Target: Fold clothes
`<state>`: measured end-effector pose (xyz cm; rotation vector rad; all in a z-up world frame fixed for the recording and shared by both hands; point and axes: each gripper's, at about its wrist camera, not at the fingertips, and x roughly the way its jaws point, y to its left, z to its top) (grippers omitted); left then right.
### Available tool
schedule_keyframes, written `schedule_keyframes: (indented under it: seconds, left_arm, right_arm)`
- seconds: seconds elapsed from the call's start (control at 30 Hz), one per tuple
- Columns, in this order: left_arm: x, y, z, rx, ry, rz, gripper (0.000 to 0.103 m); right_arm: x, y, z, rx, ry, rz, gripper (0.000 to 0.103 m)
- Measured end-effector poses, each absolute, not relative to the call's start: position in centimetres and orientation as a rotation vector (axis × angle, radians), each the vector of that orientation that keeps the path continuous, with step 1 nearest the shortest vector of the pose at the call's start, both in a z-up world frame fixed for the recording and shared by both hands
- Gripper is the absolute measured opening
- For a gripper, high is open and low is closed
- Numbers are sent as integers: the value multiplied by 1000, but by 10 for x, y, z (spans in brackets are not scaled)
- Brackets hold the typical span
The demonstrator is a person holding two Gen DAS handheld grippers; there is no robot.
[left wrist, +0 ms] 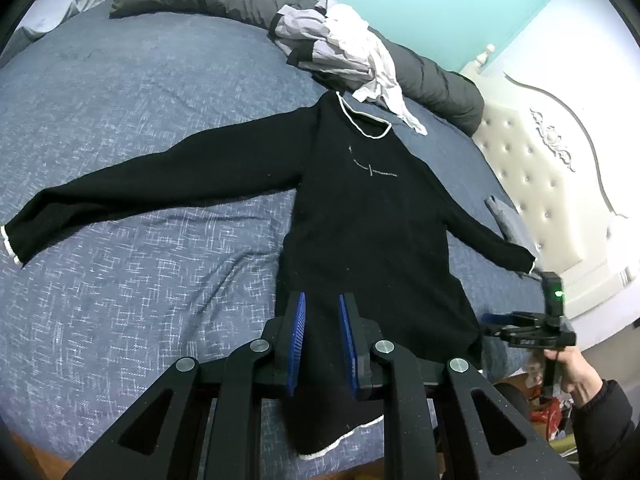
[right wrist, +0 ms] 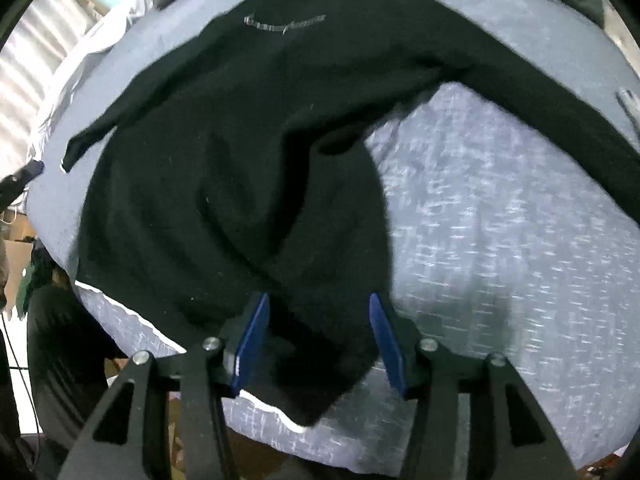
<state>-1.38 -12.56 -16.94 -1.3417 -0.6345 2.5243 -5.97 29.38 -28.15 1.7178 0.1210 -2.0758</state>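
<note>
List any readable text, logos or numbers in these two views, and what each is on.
None can be read.
Black sweater, chest: a thin pale line of print, too small to read in the left wrist view and blurred in the right wrist view.
Handheld tool at the right edge of the left wrist view: a green light only, no legible label.

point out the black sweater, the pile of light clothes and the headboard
black sweater [left wrist: 360,208]: left wrist view, on its chest
pile of light clothes [left wrist: 340,48]: left wrist view, on its middle
headboard [left wrist: 532,184]: left wrist view, on its tufted panel
</note>
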Motion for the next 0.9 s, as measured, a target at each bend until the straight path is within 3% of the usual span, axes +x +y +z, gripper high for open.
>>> schedule_keyframes:
  seconds: [0.17, 0.23, 0.33, 0.9]
  left_arm:
    - [-11, -132, -166, -1342, -636, 2537, 19]
    - [-11, -136, -167, -1350, -641, 2540, 19]
    - [-8, -139, -167, -1352, -645, 2545, 19]
    - [-12, -131, -198, -1429, -661, 2481, 20]
  right_arm:
    - [-58, 276, -297, 1708, 194, -2015, 50]
    - [-56, 271, -301, 1693, 244, -2000, 25]
    - [-57, 273, -302, 1680, 273, -2013, 8]
    - [-57, 347, -237, 1548, 130, -2223, 4]
